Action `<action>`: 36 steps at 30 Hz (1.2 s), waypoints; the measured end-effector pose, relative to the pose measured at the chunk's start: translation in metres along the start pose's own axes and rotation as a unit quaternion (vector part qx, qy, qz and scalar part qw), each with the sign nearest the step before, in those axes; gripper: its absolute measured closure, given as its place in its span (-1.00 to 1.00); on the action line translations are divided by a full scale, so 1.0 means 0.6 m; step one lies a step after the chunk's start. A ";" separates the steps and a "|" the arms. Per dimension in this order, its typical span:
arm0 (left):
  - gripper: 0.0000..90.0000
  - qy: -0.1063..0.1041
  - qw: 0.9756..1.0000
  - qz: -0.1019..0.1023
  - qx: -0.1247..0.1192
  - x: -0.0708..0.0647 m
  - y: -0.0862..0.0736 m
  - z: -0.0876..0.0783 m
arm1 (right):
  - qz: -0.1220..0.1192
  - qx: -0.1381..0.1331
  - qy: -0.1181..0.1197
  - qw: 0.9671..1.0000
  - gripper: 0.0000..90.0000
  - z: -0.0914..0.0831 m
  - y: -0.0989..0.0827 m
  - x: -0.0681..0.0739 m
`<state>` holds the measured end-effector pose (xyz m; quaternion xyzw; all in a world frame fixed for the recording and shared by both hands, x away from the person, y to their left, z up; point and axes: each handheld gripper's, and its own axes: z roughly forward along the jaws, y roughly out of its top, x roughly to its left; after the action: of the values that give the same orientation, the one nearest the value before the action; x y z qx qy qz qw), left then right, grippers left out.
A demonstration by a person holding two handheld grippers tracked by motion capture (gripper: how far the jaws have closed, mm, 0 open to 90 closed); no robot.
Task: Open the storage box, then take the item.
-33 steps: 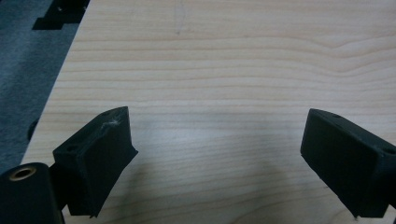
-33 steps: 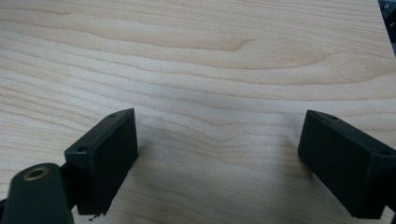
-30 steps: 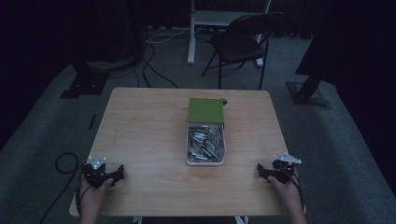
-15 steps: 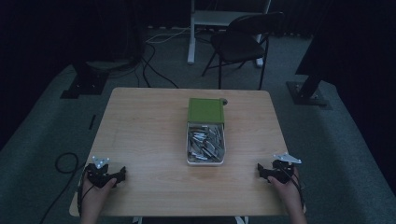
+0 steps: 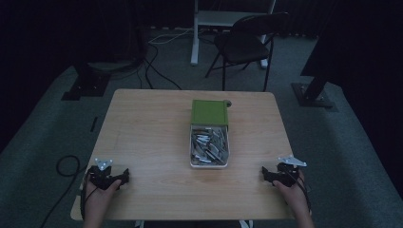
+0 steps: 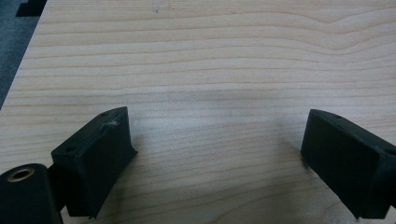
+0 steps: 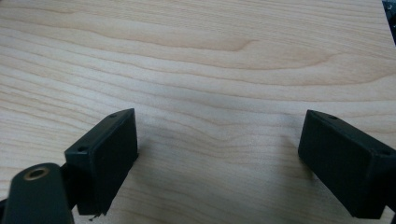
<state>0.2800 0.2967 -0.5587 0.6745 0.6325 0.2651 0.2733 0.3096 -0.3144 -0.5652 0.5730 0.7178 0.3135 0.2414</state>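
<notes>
- While both hands rest at the near corners, the left tool [image 5: 124, 177] and right tool [image 5: 264, 175] gape wide, empty.
- The wooden surface [image 5: 152, 128] carries a tray [image 5: 209, 164] at 12 o'clock; a chair [image 5: 242, 45] stands beyond.

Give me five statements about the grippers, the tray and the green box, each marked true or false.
1. Both grippers rest near the table's near edge, apart from the tray. True.
2. The left gripper is shut on a metal piece. False: its jaws stand wide open over bare wood.
3. The green box sits at the tray's far end. True.
4. The tray is empty. False: it holds a heap of small silvery pieces.
5. The right gripper hangs over the tray. False: it is open, at the table's right near corner.
</notes>
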 end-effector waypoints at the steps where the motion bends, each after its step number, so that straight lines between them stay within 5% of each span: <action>1: -0.79 0.000 1.000 0.000 0.000 0.000 0.000 0.000 | 0.000 0.000 0.000 1.000 -0.73 0.000 0.000 0.000; 16: -0.79 0.001 1.000 -0.002 0.000 -0.004 0.003 0.003 | 0.008 0.001 0.012 1.000 -0.66 -0.012 0.003 0.007; 36: -0.79 0.000 1.000 -0.001 0.000 -0.004 0.003 0.003 | -0.017 -0.044 0.056 0.997 -0.60 -0.062 0.069 0.046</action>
<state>0.2825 0.2941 -0.5588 0.6740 0.6329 0.2652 0.2737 0.3050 -0.2876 -0.5094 0.5309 0.7255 0.3721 0.2311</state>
